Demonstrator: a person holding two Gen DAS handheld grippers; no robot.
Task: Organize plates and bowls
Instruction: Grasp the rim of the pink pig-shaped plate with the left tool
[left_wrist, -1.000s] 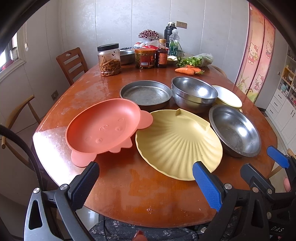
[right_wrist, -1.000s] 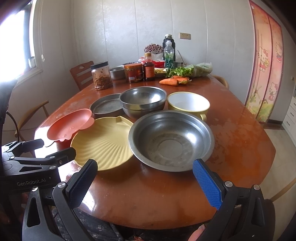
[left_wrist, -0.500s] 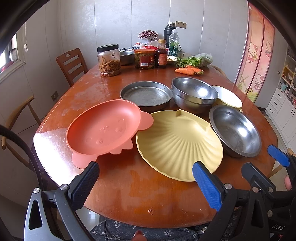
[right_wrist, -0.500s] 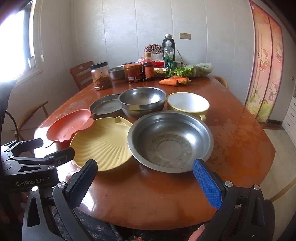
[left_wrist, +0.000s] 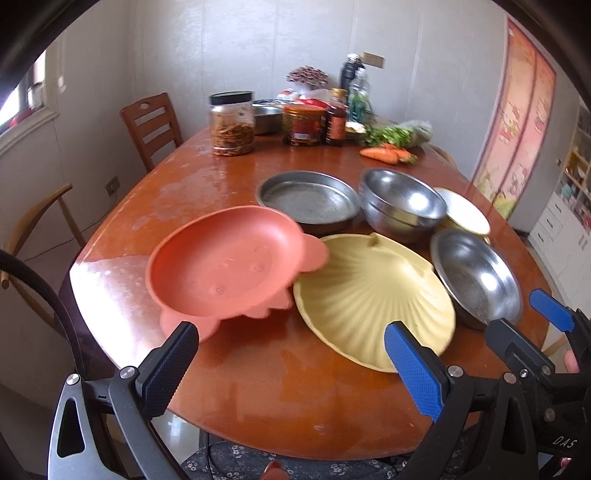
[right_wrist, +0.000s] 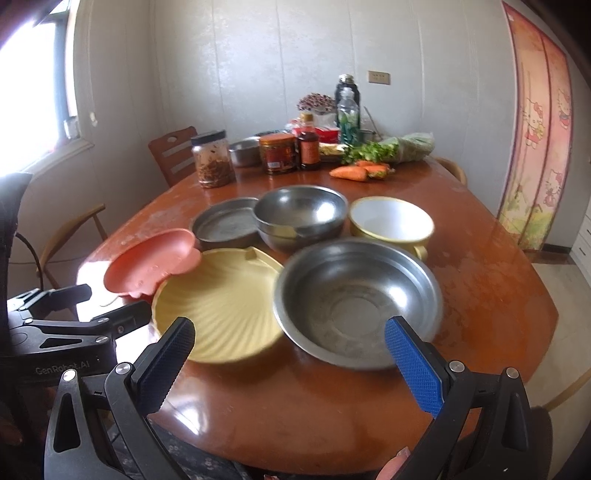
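Fingers (left_wrist: 173, 369) spread wide, glossy wooden table (left_wrist: 258, 369), white-panelled wall (left_wrist: 258, 44)

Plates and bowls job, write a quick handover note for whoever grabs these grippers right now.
Left gripper: jaws open, empty, at the near edge of the table, facing the pink plate.
Right gripper: jaws open, empty, facing the wide steel bowl.
Layout: pink plate overlaps the edge of the yellow shell plate; wide steel bowl at that plate's right. Behind: flat steel pan, deep steel bowls that look nested, yellow-rimmed white bowl.
Done: nothing else stacked.
Left: gather plates together, nest the bowls.
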